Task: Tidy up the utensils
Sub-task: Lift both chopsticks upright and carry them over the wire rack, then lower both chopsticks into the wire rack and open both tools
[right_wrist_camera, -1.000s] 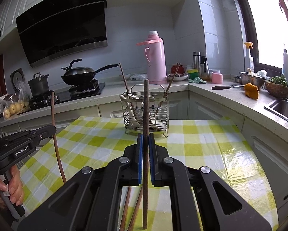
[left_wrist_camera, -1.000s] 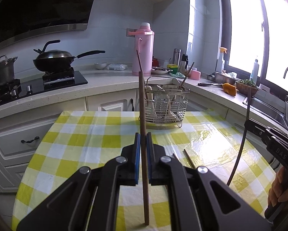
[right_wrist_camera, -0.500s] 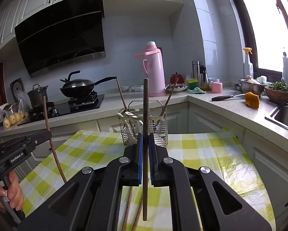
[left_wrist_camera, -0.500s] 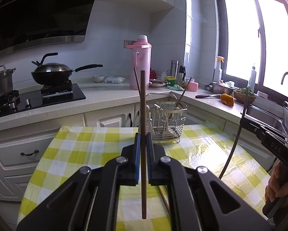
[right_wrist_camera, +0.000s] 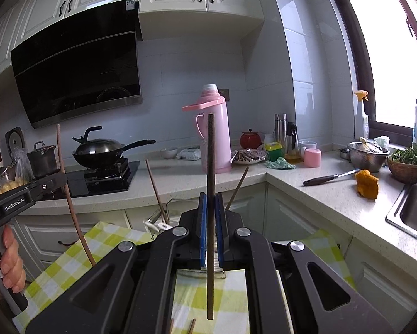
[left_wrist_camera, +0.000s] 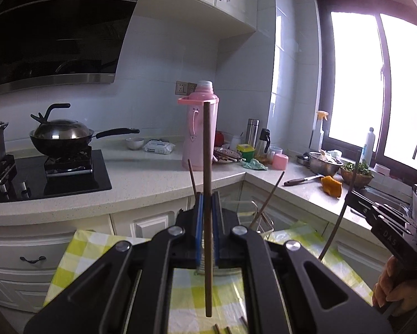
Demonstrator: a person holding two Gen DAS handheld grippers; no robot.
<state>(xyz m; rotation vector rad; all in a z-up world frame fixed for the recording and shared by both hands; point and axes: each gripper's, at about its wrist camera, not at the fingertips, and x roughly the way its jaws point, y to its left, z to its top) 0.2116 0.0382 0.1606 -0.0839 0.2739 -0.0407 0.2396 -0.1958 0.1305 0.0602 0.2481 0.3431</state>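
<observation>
My left gripper (left_wrist_camera: 207, 200) is shut on a brown chopstick (left_wrist_camera: 207, 167) that stands upright between its blue pads. My right gripper (right_wrist_camera: 210, 200) is likewise shut on a darker chopstick (right_wrist_camera: 210, 172), also upright. Each gripper shows in the other's view: the right one (left_wrist_camera: 386, 228) with its thin chopstick (left_wrist_camera: 339, 217) at the right, the left one (right_wrist_camera: 21, 197) with its chopstick (right_wrist_camera: 69, 203) at the left. The wire utensil basket (left_wrist_camera: 253, 208) on the yellow checked table (left_wrist_camera: 77, 253) is mostly hidden behind the jaws. Two chopsticks (left_wrist_camera: 266, 200) stick up from it. More chopsticks (left_wrist_camera: 227, 329) lie on the table below.
A worktop (left_wrist_camera: 152, 183) runs behind the table with a pink thermos (left_wrist_camera: 198, 133), a wok (left_wrist_camera: 60, 136) on the hob, a knife (left_wrist_camera: 303, 179) and a steel bowl (left_wrist_camera: 324, 164). A sink (right_wrist_camera: 411, 211) lies at the right. A person's hand (right_wrist_camera: 10, 261) holds the left gripper's handle.
Both grippers have risen with their chopsticks and come closer to the basket. The basket has dropped behind the jaws and the table fills less of each view.
</observation>
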